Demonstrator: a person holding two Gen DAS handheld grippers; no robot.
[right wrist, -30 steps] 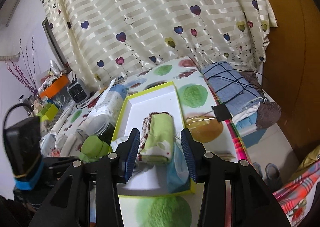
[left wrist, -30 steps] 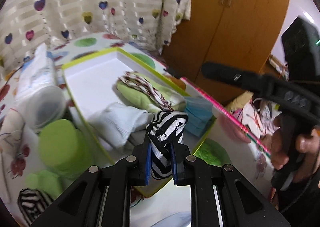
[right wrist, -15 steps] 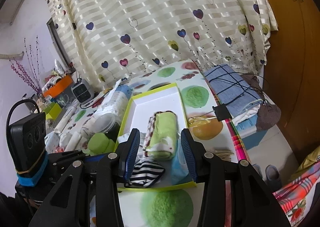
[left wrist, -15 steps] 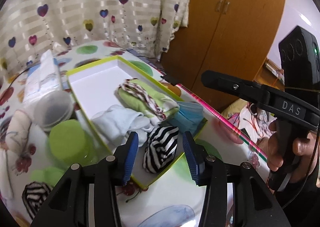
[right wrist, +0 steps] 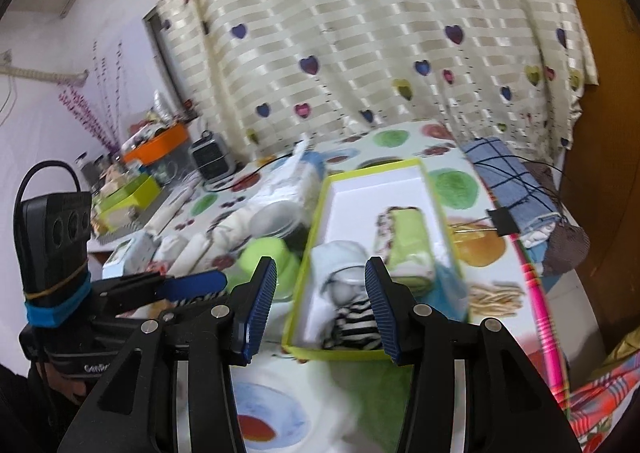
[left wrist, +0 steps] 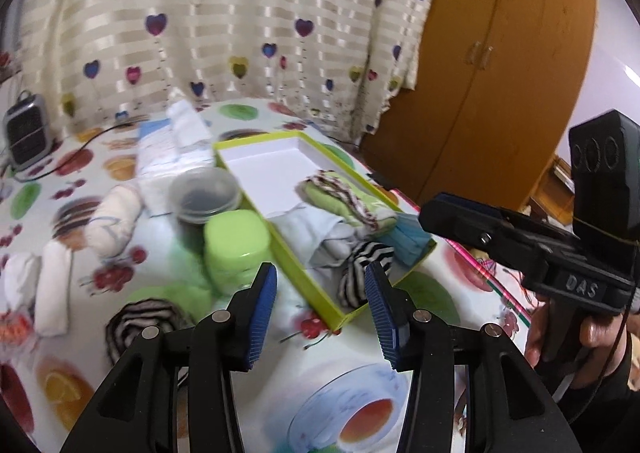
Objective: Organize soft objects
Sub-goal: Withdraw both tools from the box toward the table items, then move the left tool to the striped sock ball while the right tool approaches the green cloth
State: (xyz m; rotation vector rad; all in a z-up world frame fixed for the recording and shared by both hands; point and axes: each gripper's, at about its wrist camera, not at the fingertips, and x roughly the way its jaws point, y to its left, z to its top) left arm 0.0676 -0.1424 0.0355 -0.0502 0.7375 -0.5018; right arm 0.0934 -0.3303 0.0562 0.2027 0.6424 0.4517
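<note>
A white box with a green rim (left wrist: 288, 253) lies on the fruit-print table. In its near corner rests a black-and-white striped sock (left wrist: 360, 269), beside a pale blue sock (left wrist: 316, 233), a rolled green cloth (left wrist: 344, 197) and a blue bundle (left wrist: 412, 237). My left gripper (left wrist: 320, 309) hangs open above the table short of the box, with nothing between its pads. A second striped sock (left wrist: 136, 325) and white rolled cloths (left wrist: 112, 221) lie on the table to its left. My right gripper (right wrist: 320, 305) hovers in front of the box (right wrist: 308, 273), jaws opening and empty.
A green lidded jar (left wrist: 236, 241), a clear tub (left wrist: 204, 193) and a wipes pack (left wrist: 172, 149) crowd the box's left side. A small heater (left wrist: 26, 133) stands at the back left. Folded blue checked cloth (right wrist: 508, 177) and a binder clip (right wrist: 504, 221) lie right of the box.
My left gripper let go of the striped sock in the box's near corner, opened wide and drew back and up. My right gripper also pulled back from the box.
</note>
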